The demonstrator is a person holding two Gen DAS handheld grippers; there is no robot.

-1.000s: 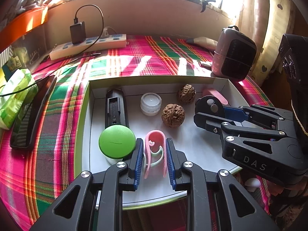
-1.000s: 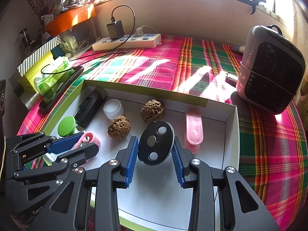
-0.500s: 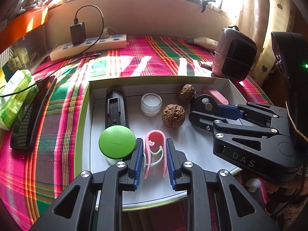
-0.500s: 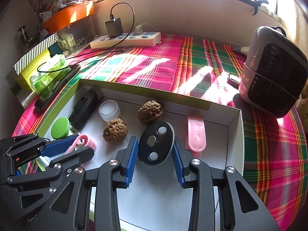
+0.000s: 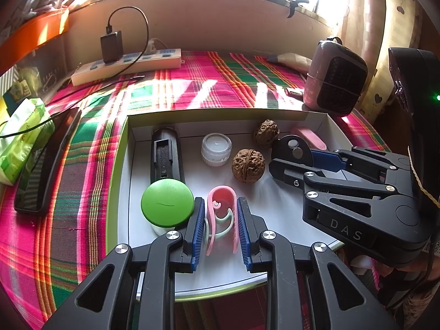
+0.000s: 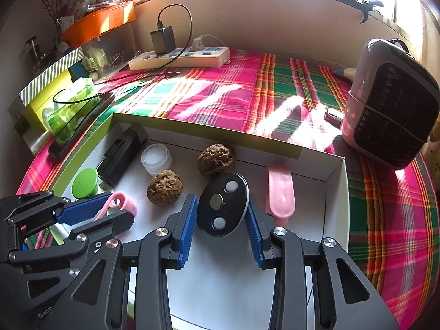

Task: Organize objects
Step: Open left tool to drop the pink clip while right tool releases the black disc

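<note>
Pinching a pink clip [image 5: 221, 214] and a black oval disc [image 6: 222, 205] over the white tray [image 6: 337, 192], the left gripper [image 5: 220, 227] and right gripper [image 6: 221, 227] are placing the last 2 items; 6 already inside.

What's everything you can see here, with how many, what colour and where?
box: 1, white, green rim, on plaid cloth
walnuts: 2, brown, mid box
clear jar: 1, beside walnuts
green-lidded jar: 1, box's left side
black case: 1, behind the green lid
pink case: 1, box's right end
pink clip: 1, between left tongs
black oval disc: 1, between right tongs
power strip: 1, white, by wall
heater: 1, pink-black, right
left tongs: gripping clip
right tongs: gripping disc
</note>
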